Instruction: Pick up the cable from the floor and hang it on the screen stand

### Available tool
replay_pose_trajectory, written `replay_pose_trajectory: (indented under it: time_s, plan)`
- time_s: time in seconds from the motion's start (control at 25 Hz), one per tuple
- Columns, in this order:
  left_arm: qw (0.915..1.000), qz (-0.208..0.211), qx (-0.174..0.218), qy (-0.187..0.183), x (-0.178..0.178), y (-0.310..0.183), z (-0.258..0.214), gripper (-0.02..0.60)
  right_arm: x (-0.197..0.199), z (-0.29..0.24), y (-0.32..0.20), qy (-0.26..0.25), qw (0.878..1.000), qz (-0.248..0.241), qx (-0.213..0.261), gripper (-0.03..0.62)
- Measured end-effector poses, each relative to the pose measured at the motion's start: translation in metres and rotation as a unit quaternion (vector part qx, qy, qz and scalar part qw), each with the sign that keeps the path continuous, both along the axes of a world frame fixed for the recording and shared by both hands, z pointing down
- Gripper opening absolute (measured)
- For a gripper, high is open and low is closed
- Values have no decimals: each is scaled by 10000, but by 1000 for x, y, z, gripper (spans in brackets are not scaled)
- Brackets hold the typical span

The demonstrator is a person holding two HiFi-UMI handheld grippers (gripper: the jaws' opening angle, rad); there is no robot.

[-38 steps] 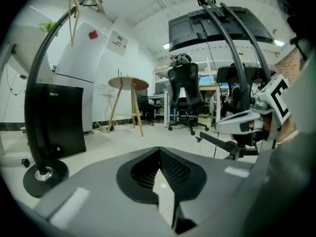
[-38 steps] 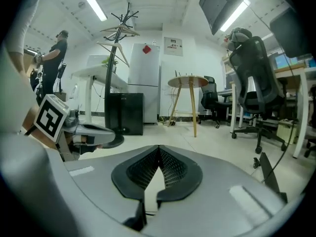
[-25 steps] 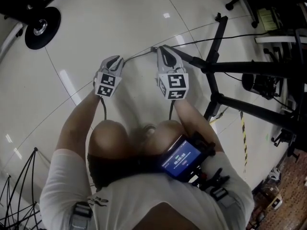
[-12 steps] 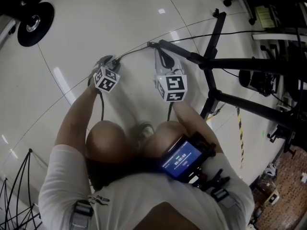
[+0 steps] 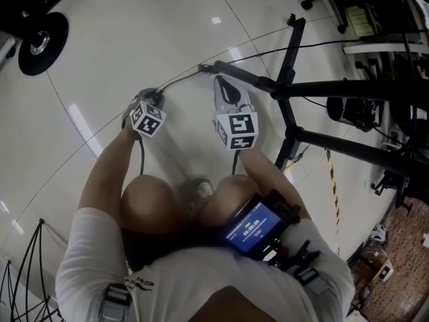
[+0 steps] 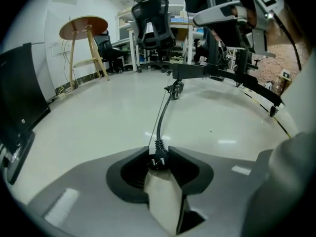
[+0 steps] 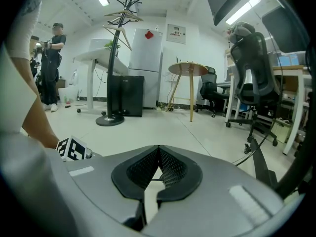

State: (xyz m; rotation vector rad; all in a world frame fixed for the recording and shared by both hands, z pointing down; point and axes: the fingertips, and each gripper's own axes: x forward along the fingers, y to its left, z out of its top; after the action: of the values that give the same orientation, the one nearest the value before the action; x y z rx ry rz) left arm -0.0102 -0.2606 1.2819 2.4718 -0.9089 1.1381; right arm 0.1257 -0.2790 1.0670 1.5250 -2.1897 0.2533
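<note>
Since a second ago the left tool [image 5: 153,94] has dipped toward the floor [image 5: 120,25] and tipped steeper, so its pale jaws barely show from above. The right tool [image 7: 159,149] has hardly shifted. The left jaws have just been closing and now clamp the plug [image 6: 158,161] of the black cable [image 6: 163,113]. From the plug the cable runs out at 12 o'clock in the left gripper view, and at 2 o'clock in the head view, toward a leg end of the screen stand [image 5: 295,89]. The right tool sits at 3 o'clock of the left, its jaws pressed together and its tip near that leg end.
</note>
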Motion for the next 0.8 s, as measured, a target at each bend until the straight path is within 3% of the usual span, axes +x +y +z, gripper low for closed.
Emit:
replay_pose_trajectory:
  time_s: [0.36, 0.8]
  plan:
    - [9958, -732, 280, 471, -36, -27, -42, 121, -9, -8, -10, -79, 9999, -64, 118, 14]
    - [9725, -1765, 1129, 1017, -97, -87, -166, 121, -21, -59, -37, -310, 9987, -108, 395, 14]
